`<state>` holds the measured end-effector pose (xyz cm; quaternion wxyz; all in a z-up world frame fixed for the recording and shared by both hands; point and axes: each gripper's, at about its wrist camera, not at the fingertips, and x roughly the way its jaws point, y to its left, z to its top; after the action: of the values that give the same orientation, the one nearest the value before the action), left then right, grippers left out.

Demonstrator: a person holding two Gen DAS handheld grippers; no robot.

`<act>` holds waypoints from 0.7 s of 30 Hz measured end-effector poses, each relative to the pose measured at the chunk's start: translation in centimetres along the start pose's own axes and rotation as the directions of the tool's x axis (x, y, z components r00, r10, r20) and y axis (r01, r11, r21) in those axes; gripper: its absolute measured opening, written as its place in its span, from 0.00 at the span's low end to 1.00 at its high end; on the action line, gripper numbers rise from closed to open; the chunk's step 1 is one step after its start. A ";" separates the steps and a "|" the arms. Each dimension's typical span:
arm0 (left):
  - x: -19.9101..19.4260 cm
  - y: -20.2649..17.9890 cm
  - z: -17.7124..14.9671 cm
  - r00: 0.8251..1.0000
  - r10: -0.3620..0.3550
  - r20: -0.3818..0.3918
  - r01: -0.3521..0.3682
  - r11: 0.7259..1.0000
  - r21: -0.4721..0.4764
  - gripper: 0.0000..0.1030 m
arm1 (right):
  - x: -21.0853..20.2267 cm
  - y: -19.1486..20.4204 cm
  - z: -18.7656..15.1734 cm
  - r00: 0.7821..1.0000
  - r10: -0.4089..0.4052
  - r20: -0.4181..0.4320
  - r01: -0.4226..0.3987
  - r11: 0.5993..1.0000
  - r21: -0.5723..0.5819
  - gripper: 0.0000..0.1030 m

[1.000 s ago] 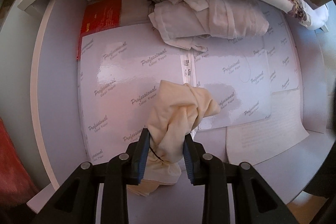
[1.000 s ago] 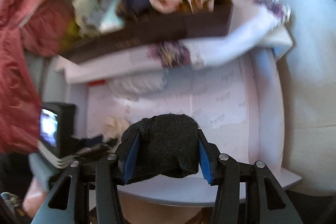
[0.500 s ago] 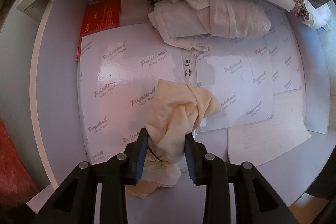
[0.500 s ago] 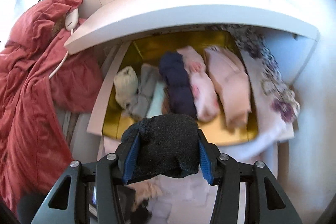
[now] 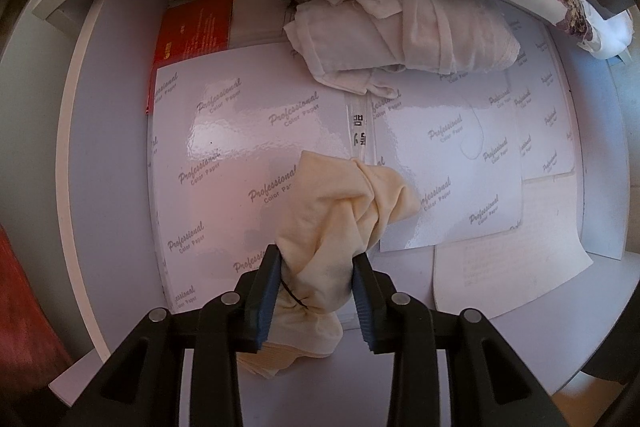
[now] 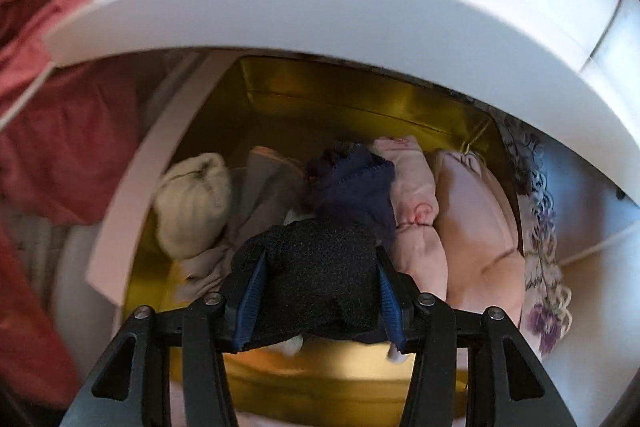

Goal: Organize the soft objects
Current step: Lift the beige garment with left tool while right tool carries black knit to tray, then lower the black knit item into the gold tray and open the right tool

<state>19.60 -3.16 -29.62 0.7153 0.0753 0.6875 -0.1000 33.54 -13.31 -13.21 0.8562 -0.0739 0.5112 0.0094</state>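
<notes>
Two grippers, each with one soft bundle, over a white desk and a gold-lined box.

Several glossy white sheets printed "Professional Color Paper" cover the pale desk, with one red packet and one crumpled whitish garment at the back. The left gripper points down; its jaws have just been easing apart, yet the creased cream cloth sits pressed between the blue pads. The right gripper clamps a fuzzy black sock above the shiny gold box, beside red fabric. Inside lie five rolls: cream ribbed, grey, navy, two pink.
</notes>
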 end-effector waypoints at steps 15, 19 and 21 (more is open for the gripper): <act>0.0 -0.1 -0.1 1.000 0.014 0.006 -0.014 1.000 0.001 0.34 | 0.5 -0.1 0.2 1.000 -0.016 0.018 0.016 1.000 0.001 0.69; -0.1 -0.2 -0.1 1.000 0.016 0.007 -0.016 1.000 0.002 0.34 | 0.3 -0.4 -0.2 1.000 -0.007 0.019 0.007 1.000 0.011 0.73; -0.1 -0.2 -0.1 1.000 0.017 0.008 -0.017 1.000 0.003 0.34 | -0.1 -0.4 -0.4 1.000 -0.004 0.019 0.004 1.000 0.016 0.76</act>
<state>19.44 -3.29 -29.52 0.7188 0.0818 0.6837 -0.0952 33.20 -13.76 -13.27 0.8615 -0.0682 0.5031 0.0045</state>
